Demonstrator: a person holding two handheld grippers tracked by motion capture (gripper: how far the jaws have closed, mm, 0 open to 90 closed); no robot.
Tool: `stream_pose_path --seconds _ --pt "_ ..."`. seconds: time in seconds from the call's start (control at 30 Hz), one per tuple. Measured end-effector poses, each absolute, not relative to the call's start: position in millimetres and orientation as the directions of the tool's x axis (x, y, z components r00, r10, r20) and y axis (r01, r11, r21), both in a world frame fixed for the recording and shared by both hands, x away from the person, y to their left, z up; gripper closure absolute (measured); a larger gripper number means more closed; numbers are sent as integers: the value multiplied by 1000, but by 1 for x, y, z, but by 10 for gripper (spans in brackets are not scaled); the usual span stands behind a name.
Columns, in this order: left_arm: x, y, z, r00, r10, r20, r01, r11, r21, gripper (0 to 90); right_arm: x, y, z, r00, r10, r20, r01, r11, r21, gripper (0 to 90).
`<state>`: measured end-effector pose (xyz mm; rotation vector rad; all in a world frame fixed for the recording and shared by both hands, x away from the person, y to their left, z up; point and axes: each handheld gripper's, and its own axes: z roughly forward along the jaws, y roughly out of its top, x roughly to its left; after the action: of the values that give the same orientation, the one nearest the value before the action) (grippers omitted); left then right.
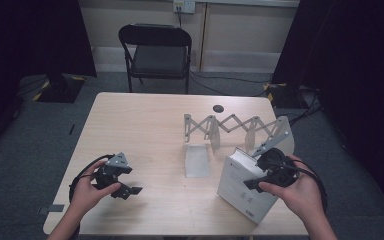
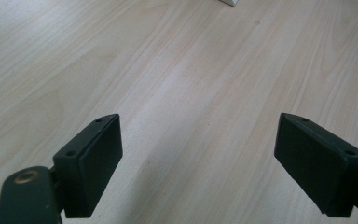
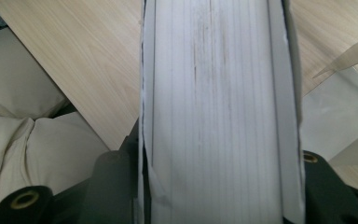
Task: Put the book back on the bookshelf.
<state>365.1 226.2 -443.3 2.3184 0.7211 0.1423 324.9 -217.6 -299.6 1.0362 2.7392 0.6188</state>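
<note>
At lower left of the high view, the left gripper [image 1: 132, 186] gapes wide over bare worktop [image 1: 150, 130], near its left edge. Open wood fills the centre. At lower right, the right gripper [image 1: 254, 176] clamps a white book [image 1: 237, 182] near the front edge; its cover print is unreadable

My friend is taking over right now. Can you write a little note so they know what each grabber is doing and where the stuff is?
Right gripper: shut on the white book, held upright at the table's near right corner; both covers sit between the jaws.
Left gripper: open, holding nothing, low over bare wood on the left.
The grey folding rack stands behind the book, and its slots look free.
Done: book gripped.
Left, probably: set the book into the rack and let go.
</note>
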Motion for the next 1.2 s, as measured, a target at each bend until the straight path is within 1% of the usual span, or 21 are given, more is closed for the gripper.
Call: stream_pose_path --seconds 1.2 --pt "369 225 -445 841 533 -95 458 -608 648 150 322 -250 -301 -695 719 14 654 623 429 529"
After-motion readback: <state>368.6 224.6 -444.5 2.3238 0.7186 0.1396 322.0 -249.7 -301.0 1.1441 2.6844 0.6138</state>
